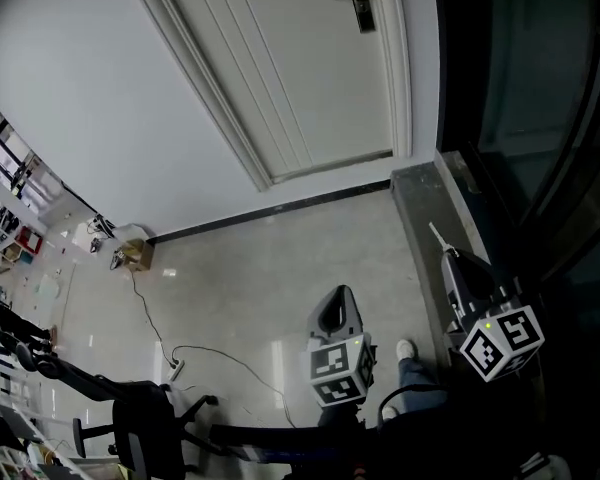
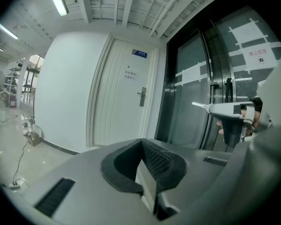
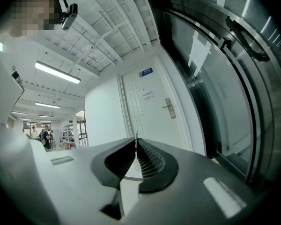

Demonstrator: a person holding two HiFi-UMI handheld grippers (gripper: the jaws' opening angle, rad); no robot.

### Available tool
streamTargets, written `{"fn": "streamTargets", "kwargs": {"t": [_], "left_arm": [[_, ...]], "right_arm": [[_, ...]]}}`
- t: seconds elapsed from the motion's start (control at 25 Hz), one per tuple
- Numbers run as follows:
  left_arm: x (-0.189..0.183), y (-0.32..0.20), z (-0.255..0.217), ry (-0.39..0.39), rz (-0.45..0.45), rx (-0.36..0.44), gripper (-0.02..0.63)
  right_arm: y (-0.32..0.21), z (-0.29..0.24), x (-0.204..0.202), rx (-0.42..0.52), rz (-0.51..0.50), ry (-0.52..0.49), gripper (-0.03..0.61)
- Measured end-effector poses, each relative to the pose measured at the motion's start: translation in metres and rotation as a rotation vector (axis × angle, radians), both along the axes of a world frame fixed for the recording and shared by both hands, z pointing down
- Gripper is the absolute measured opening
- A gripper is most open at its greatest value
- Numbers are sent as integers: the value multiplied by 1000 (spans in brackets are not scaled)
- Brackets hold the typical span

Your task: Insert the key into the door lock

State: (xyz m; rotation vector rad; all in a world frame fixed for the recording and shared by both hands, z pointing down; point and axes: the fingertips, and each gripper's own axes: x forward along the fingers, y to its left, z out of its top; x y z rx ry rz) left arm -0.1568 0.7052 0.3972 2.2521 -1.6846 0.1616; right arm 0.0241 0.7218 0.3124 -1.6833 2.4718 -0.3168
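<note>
Open floor (image 1: 240,268) spreads left of the glass wall (image 1: 520,88); the door lock (image 1: 358,0) stands well ahead, untouched. The left gripper (image 2: 143,146) is clenched, apparently on nothing. The right gripper (image 3: 136,143) pinches the key (image 3: 136,135), its blade pointing forward.

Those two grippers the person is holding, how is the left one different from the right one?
The right gripper is shut on a key, whose thin blade sticks out past its tips; the left gripper is shut on nothing. The right gripper sits beside the dark glass wall; the left gripper is over the floor. Both carry a marker cube and point toward the white door.
</note>
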Motion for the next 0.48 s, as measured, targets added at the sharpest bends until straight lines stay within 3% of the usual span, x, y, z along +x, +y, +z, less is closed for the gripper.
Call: {"fn": "streamTargets", "kwargs": {"t": [0.48], "left_arm": [[34, -140, -16, -2, -24, 12, 2]], "right_arm": [[-145, -10, 24, 3, -62, 6, 12]]}}
